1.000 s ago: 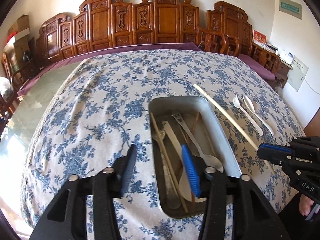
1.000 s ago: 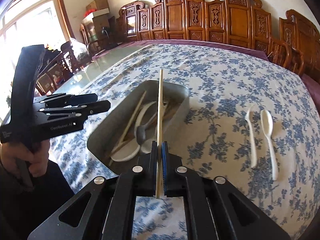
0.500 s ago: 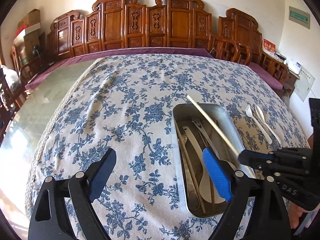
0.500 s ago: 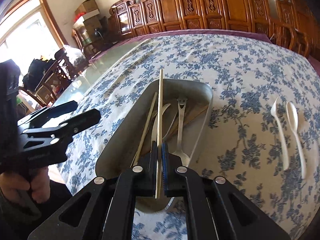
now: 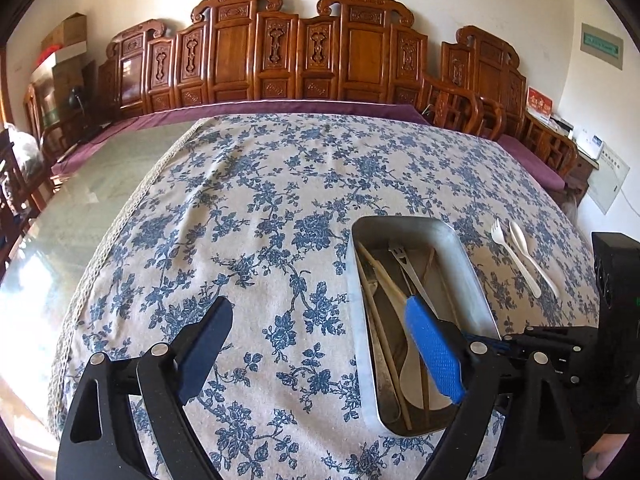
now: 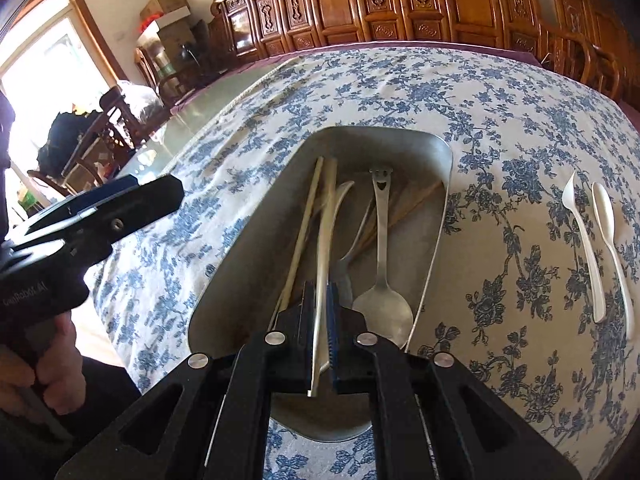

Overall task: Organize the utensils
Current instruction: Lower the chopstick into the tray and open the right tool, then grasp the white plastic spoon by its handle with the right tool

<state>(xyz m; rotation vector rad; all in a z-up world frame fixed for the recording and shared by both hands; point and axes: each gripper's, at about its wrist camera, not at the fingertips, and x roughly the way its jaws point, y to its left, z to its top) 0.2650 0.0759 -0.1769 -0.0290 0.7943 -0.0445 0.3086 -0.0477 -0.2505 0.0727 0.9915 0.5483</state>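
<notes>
right gripper (image 6: 320,344) is easing open around the pale chopstick (image 6: 325,248), which is lying down into the metal tray (image 6: 440,216). light, stiff, slick: pinch mid-shaft. left gripper (image 5: 320,348) is gaping empty at the tray's 9 o'clock side.

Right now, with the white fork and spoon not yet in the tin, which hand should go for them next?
Left, probably. The left gripper is wide open and empty, while the right gripper is only starting to open around a chopstick over the metal tin. The white fork and white spoon lie right of the tin.
</notes>
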